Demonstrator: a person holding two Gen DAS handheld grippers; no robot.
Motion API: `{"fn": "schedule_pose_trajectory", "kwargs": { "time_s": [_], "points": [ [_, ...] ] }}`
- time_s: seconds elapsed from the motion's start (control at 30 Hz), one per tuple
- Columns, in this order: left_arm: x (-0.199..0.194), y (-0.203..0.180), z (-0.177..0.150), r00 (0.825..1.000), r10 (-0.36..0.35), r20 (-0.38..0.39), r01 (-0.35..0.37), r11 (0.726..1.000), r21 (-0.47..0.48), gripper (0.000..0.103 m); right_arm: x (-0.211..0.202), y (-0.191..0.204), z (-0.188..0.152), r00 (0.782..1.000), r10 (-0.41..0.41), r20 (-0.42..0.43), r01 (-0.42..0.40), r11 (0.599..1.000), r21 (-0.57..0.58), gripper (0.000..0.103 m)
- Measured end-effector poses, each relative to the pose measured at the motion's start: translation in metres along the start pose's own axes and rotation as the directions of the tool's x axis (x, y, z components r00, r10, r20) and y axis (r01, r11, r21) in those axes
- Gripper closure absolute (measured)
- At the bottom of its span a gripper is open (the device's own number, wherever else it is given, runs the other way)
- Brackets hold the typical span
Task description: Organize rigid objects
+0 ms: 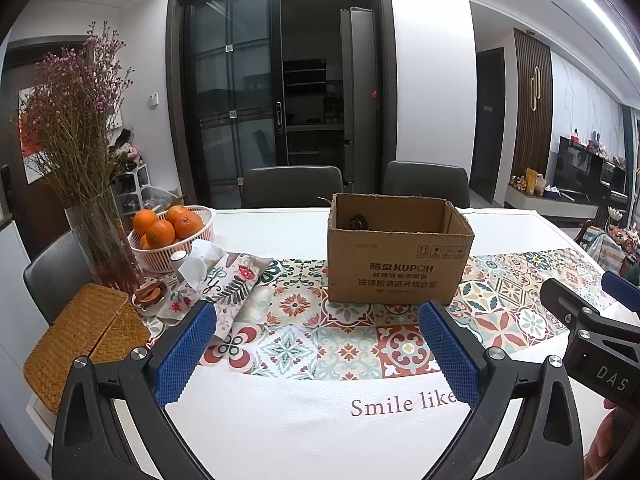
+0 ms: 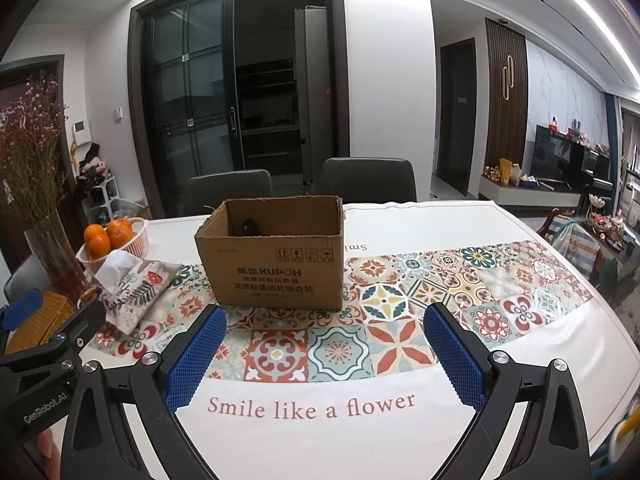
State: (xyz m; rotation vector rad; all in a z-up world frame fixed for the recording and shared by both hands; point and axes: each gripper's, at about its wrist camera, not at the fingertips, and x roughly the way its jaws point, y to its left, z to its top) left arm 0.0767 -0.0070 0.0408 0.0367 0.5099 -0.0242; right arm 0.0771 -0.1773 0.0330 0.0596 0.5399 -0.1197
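Both my tools are up over the near edge of the table, side by side, pointed at the cardboard box.

My left gripper: blue pads spread wide apart, nothing between them, only tablecloth showing in the gap. Released.

My right gripper: same, pads spread wide, empty, hanging over the tiled strip of the cloth and the line "Smile like a flower". From the left wrist view its black body shows to the right of the box, nearer to me.

Box: stands upright on the patterned runner, top open, flaps gone or folded away, printed face toward me. Inside, against its far left corner, a dark object lies low; too shadowed to say what it is.

Left of the box:
- a floral tissue pouch lying flat, white tissue sticking up from it
- beyond the pouch, a white slatted basket with oranges heaped in it
- a glass vase of dried purple flowers, beside the basket
- nearer me than the vase, a woven straw case at the table's left edge, a small dish just by it

Behind the box: two dark chair backs pushed up to the far side.
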Motion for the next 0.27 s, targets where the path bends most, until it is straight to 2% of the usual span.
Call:
{"fn": "schedule_pose_trajectory", "kwargs": {
  "time_s": [0.27],
  "points": [
    [-0.0001,0.0002,-0.0001,1.0,0.001,0.0,-0.001,1.0,-0.001,0.0,-0.0012,-0.0021,-0.0001,1.0,0.0,-0.005,0.0,1.0,0.002,0.003]
  ]
}}
